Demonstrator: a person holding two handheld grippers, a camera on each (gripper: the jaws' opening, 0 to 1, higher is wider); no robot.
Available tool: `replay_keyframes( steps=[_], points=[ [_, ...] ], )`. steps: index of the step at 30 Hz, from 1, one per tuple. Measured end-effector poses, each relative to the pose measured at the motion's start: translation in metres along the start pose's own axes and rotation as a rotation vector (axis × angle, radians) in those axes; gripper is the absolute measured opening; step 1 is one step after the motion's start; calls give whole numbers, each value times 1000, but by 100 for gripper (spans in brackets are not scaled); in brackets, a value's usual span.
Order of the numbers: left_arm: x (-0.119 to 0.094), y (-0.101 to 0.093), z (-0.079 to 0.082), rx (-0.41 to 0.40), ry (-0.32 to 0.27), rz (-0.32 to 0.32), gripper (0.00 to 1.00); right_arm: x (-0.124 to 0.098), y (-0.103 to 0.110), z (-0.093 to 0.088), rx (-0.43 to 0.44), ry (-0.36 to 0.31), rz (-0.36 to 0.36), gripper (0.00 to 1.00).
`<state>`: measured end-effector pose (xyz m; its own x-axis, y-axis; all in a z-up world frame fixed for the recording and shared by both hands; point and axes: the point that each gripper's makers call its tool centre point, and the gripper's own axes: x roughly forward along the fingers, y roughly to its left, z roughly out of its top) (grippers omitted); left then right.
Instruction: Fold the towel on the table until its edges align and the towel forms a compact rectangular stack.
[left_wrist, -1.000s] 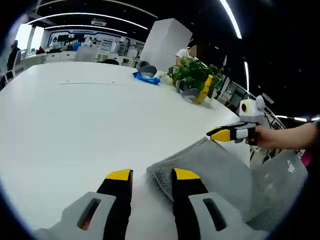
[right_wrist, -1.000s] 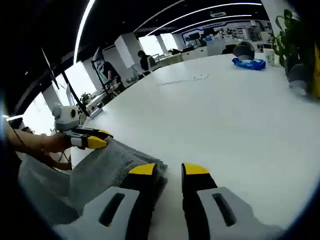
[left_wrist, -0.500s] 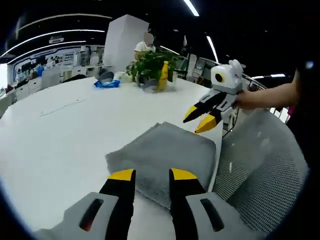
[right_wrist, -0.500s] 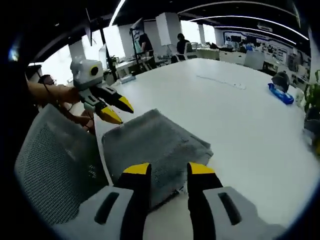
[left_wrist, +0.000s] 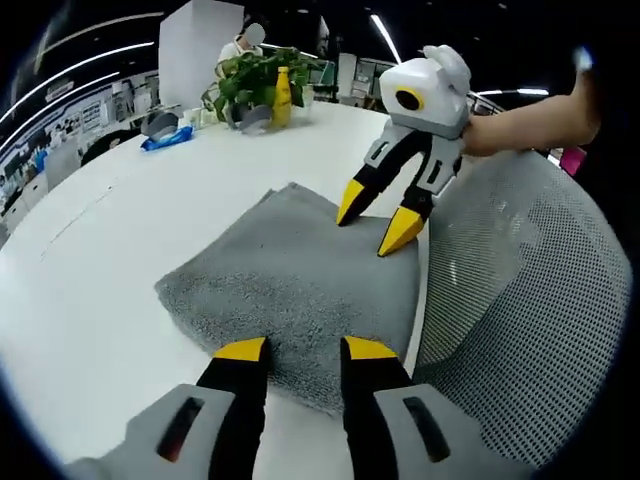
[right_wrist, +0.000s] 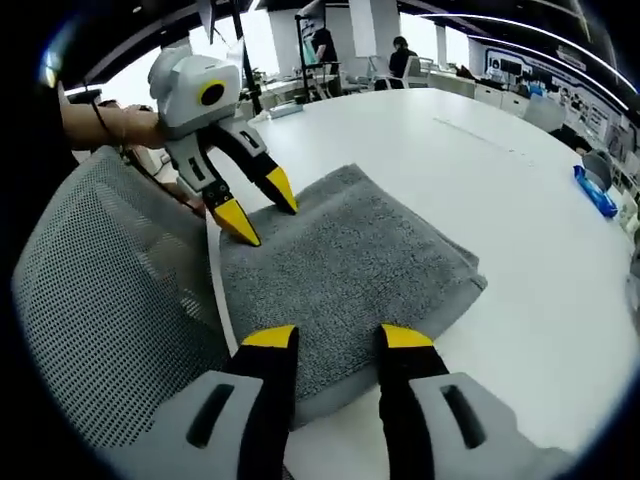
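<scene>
Left gripper view: we read the grey terry towel (left_wrist: 290, 285) as soft, limp, light, best pinched at corners; left gripper (left_wrist: 295, 349) and right gripper (right_wrist: 325, 337) gape empty.

Folded grey towel (right_wrist: 345, 265) on white table (right_wrist: 520, 210); left gripper (right_wrist: 257, 207) (jaws apart) over towel's far corner beside mesh chair (right_wrist: 100, 310).

1. No text, label, brand, number or sign can be read in the left gripper view; the wall markings far off at the upper left of the frame are too blurred to make out.
2. The right gripper view likewise carries no legible writing; the distant panels at the upper right are too small to read.
</scene>
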<state>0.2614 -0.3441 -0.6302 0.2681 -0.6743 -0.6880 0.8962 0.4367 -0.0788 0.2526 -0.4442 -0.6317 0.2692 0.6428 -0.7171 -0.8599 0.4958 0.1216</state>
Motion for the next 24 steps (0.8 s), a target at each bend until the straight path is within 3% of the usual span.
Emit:
replay_keyframes(
  steps=[10, 24],
  points=[
    [4, 21, 6, 12, -2, -6, 28, 9, -24, 12, 4, 0, 18, 26],
    [23, 80, 29, -26, -20, -3, 28, 27, -82, 39, -4, -11, 5, 25]
  ],
)
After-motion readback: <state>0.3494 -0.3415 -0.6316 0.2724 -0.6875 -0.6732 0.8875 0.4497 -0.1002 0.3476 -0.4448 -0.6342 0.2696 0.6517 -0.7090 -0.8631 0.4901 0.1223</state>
